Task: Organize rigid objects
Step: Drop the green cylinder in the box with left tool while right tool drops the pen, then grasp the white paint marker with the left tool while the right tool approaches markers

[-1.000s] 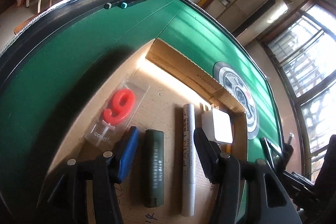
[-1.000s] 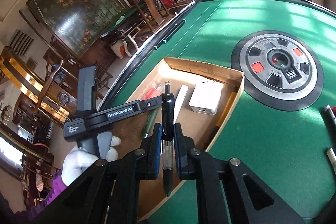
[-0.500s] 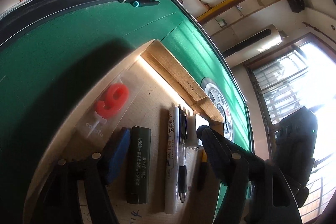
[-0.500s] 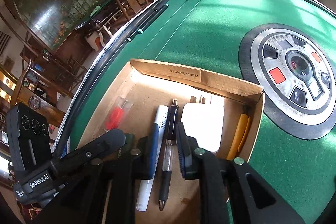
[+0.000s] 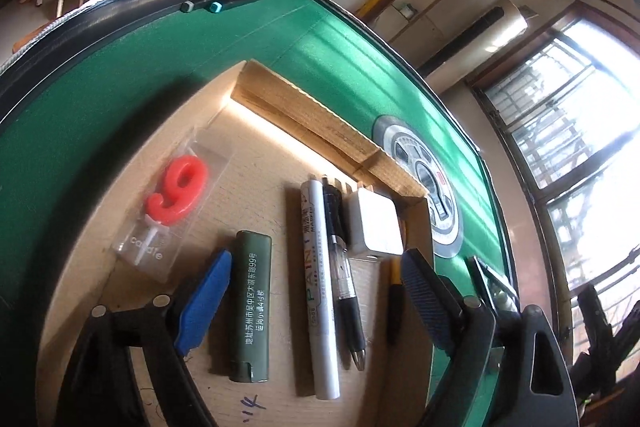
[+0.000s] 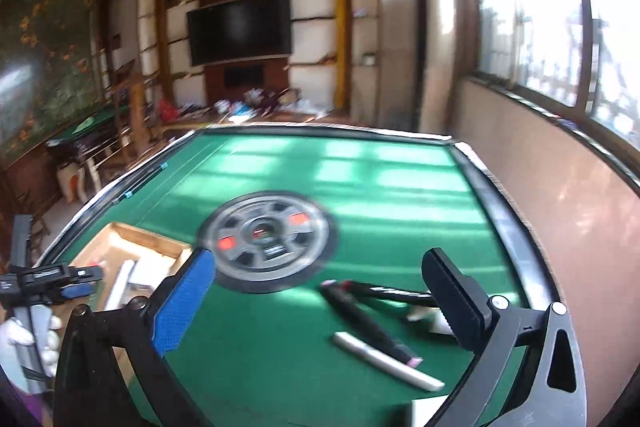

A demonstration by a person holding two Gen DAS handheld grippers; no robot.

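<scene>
A shallow cardboard box (image 5: 304, 115) lies on the green felt table. In it are a red "9" candle in a clear packet (image 5: 176, 199), a green lighter (image 5: 252, 307), a white paint marker (image 5: 320, 291), a black pen (image 5: 340, 259), a white charger (image 5: 374, 223) and a yellow tool (image 5: 394, 269). My left gripper (image 5: 316, 299) hovers over the lighter, marker and pen, its jaws opening and touching nothing. My right gripper (image 6: 320, 301) is over the felt with jaws opening wide and empty. Ahead of it lie two black markers (image 6: 368, 323) and a white marker (image 6: 388, 361). The box (image 6: 132, 255) sits to its left.
The round control dial (image 6: 266, 241) is set in the table's centre. Two dark markers (image 5: 216, 5) rest by the far rim. A gloved hand (image 6: 16, 335) holds the left gripper's handle. A white card (image 6: 424, 413) lies at the near edge. Chairs stand beyond the left rim.
The right gripper let the black pen go into the box beside the white marker, opened wide and swung away over the table's centre. The left gripper's jaws spread wider.
</scene>
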